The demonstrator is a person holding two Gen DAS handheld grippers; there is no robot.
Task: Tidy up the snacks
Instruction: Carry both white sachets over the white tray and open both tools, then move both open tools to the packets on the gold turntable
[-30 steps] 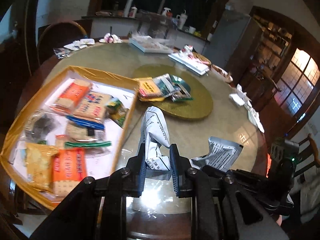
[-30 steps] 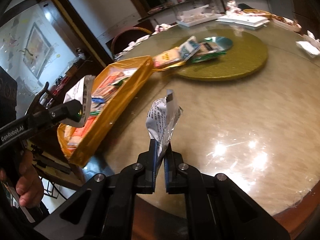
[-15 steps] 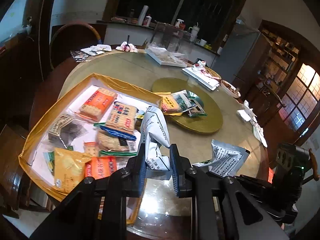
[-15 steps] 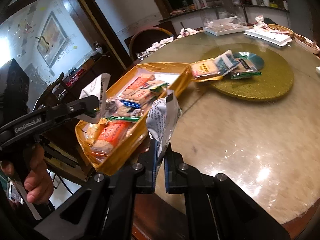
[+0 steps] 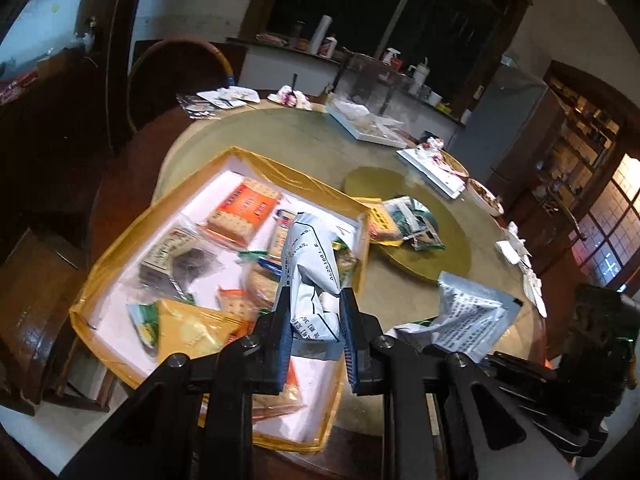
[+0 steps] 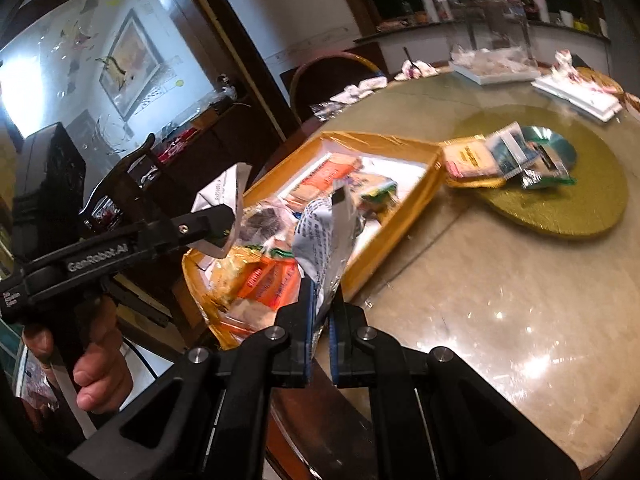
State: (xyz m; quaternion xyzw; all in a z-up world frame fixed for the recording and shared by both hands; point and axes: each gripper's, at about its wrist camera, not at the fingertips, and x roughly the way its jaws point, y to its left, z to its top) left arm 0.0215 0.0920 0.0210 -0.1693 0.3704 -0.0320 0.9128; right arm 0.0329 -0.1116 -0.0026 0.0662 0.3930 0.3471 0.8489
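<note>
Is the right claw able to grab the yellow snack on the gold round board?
Probably not yet. The right claw is shut on a silver packet; the yellow snack lies uncovered.

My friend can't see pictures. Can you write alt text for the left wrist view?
The left gripper pinches a silver packet above a gold tray of snacks on a round table. Another silver packet shows at right.

Background clutter around your workspace.
You've got a round glossy marble-look table with a gold circular turntable on it, white rectangular trays at its far edge, a round-backed wooden chair behind, a framed picture on the wall, a white paper roll on the counter.
</note>
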